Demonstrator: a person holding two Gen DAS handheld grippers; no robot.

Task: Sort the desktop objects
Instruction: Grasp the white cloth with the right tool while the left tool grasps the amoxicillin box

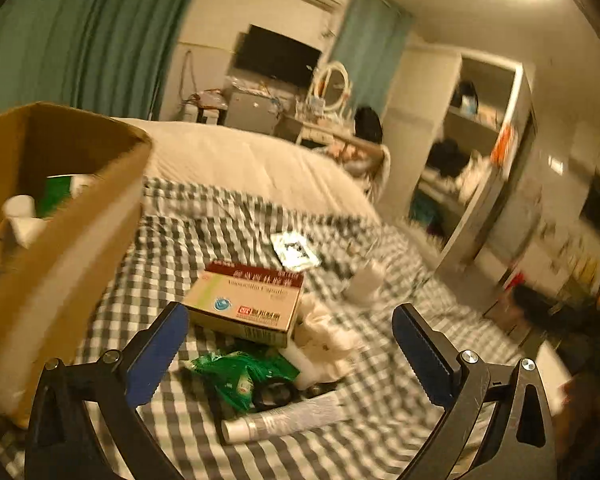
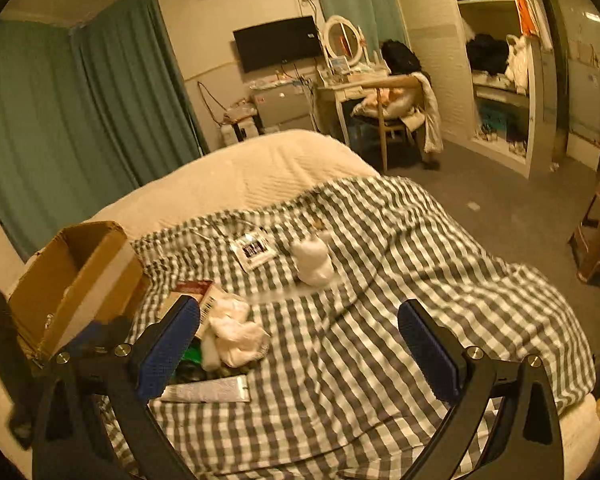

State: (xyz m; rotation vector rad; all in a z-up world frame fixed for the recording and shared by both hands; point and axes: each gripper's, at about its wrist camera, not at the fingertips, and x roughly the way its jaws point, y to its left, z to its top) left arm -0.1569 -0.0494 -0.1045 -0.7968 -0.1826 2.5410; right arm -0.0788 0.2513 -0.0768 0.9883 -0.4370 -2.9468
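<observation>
Bed (image 2: 380, 280): 2 hand-held grippers wide apart

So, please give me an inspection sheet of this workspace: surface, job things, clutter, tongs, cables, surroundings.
Surface: checked cloth over a bed, wrinkled.
Job things: cardboard box, open, some items inside; medicine box; green packet; tube; white cloth; white bottle; card.
Clutter: the pile beside the cardboard box overlaps; bottle and card lie apart.
Tongs: left tongs open, empty; right tongs open, empty.
Cables: wires near the TV, far off.
Surroundings: curtains, chair, shelves.
</observation>
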